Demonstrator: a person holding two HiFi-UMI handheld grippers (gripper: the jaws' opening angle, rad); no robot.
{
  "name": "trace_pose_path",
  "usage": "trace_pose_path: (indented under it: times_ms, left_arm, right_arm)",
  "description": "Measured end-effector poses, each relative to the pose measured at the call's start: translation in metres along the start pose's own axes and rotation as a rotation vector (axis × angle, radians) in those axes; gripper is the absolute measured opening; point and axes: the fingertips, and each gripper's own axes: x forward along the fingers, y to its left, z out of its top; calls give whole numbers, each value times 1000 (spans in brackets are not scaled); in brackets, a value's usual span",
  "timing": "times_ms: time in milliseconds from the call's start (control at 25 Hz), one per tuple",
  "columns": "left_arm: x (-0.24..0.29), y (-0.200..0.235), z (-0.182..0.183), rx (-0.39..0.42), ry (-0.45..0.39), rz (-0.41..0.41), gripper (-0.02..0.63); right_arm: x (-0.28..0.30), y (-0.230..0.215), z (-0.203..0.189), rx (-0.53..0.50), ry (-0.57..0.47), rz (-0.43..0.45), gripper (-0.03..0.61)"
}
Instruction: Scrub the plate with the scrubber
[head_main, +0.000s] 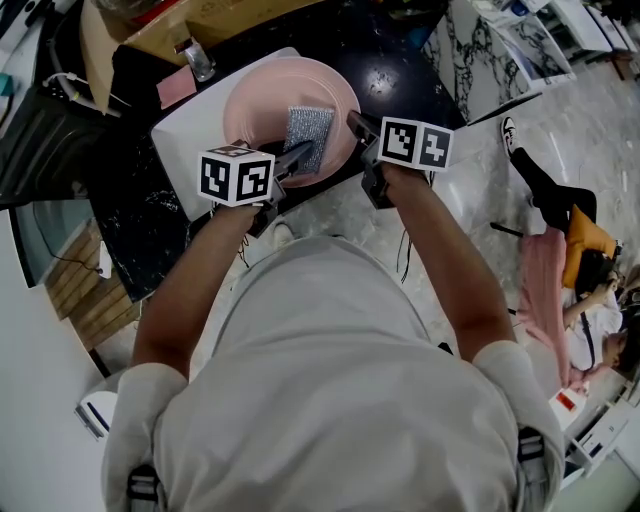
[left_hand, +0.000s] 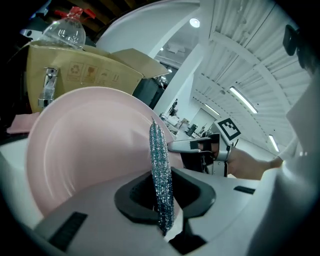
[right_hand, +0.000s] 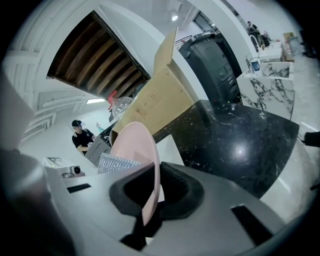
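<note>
Scrub set up, apparently under way.
Scrubber (head_main: 309, 135) is clamped in left tongs (head_main: 297, 158) at the pink plate (head_main: 262, 100); plate rim is pinched by right tongs (head_main: 358, 126); how much is scrubbed cannot be told.

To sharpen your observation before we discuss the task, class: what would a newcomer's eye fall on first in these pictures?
The pink plate, gripped by its rim in the right gripper over a white board, stands out most. Next comes the glittery silver scrubber, clamped in the left gripper over the plate's face.
</note>
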Motion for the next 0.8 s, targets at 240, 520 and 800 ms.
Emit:
trace_pose_path:
  times_ms: [240,520,800]
  left_arm:
    - [-17,20,-8,20,23,48,67]
    - [-40,46,-6,55,32,116,67]
    - [-65,72,2,87,31,198,67]
  right_arm:
    - [0,0,2,-16,-2,1,28]
    - [1,-1,4,-22,2,7,28]
    - [1,-5,2,-25,10,3,28]
